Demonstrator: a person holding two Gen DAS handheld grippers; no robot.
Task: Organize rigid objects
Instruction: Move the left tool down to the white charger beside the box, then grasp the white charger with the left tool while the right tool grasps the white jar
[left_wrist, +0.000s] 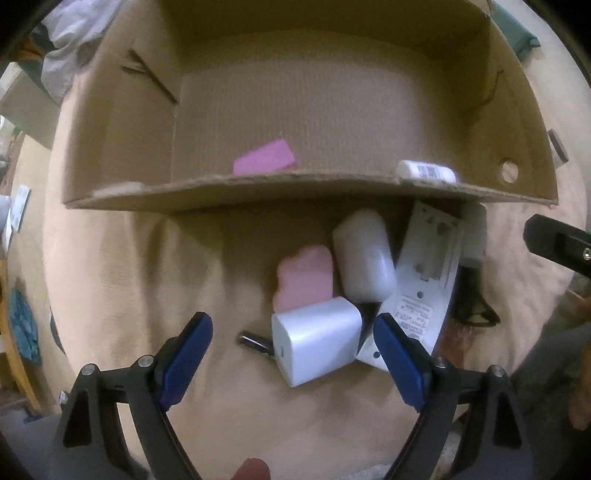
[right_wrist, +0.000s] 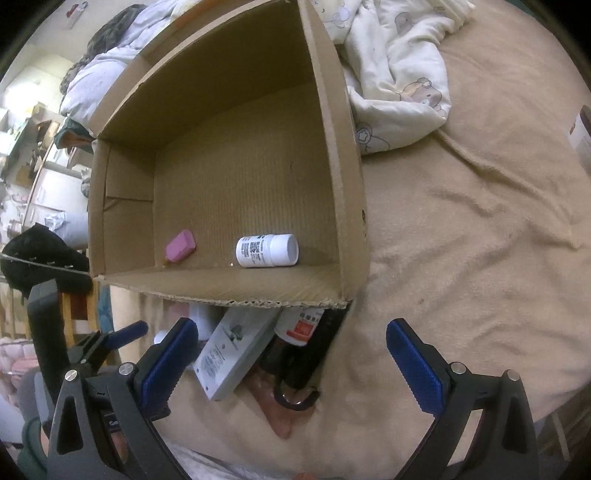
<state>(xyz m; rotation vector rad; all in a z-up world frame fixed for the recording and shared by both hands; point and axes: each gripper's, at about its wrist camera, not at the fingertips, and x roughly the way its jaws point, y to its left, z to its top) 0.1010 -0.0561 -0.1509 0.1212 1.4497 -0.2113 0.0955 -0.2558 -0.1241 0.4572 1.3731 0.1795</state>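
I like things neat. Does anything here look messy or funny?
Yes. Only the pink eraser and a tipped-over white bottle lie inside the cardboard box. The white charger and other things sit heaped outside its front wall.

- We note a tan blanket (right_wrist: 480, 229) spread over the bed, creased in long folds to the right of the box.
- A cream quilt with a bear print (right_wrist: 402, 70) lies bunched at the top, touching the blanket.
- A pale grey-white bundle of bedding (right_wrist: 99, 70) sits at upper left, behind the box.
- A dark green cloth (left_wrist: 517, 33) shows at the upper right corner of the left wrist view.
- At the far left a cluttered shelf (right_wrist: 22, 147), too blurred for us to itemise.
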